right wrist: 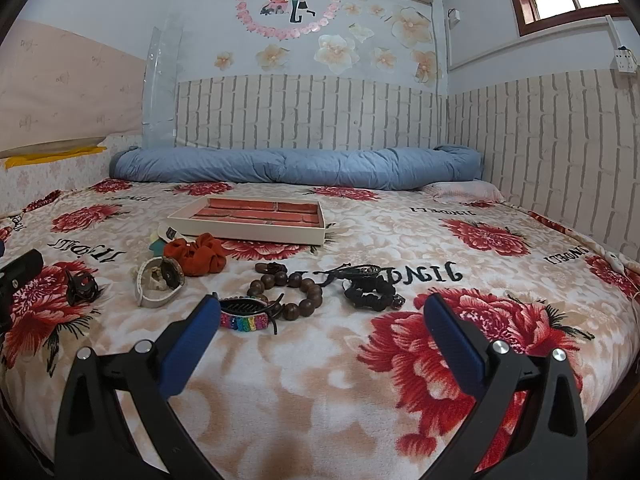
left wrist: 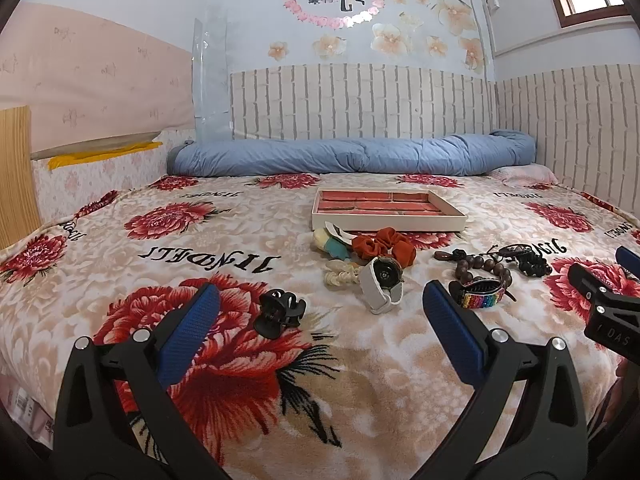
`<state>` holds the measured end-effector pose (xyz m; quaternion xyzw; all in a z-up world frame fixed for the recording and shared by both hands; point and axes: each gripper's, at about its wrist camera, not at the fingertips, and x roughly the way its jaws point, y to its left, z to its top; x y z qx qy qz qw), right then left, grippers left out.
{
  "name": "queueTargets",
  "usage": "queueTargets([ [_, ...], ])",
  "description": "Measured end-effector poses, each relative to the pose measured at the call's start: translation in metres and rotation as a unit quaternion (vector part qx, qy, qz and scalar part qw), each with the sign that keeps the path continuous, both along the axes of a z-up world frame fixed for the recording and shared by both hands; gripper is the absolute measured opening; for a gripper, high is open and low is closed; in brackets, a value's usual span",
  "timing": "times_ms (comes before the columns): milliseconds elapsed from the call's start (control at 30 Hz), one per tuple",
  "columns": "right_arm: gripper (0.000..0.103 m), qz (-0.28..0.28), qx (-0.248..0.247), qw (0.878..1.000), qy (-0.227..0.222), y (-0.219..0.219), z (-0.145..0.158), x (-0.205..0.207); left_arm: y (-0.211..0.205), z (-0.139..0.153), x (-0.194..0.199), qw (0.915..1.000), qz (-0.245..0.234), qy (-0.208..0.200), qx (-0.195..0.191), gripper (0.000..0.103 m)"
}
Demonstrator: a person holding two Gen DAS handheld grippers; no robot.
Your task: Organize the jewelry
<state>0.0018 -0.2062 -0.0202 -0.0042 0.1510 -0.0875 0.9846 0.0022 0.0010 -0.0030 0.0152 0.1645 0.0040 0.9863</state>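
Red-lined compartments fill the cream jewelry tray (right wrist: 256, 232); both hand-held grippers, left (left wrist: 320, 312) and right (right wrist: 320, 316), gape apart, holding nothing.

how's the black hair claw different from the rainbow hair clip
The black hair claw is plain black all over; the rainbow hair clip has a band of rainbow beads on a dark comb. The claw is short and compact, the clip long and curved. The claw lies alone on a red flower print, while the clip lies against the wooden bead bracelet. Both rest on the blanket, outside the tray.
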Motion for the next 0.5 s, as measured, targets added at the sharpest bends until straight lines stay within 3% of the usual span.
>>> queueTargets([
  [500, 0.099, -0.001, -0.001, 1.000, 0.001, 0.0002, 0.0000, -0.0001, -0.0010, -0.0026, 0.0005, 1.0000, 0.002, 0.002, 0.002, 0.098],
])
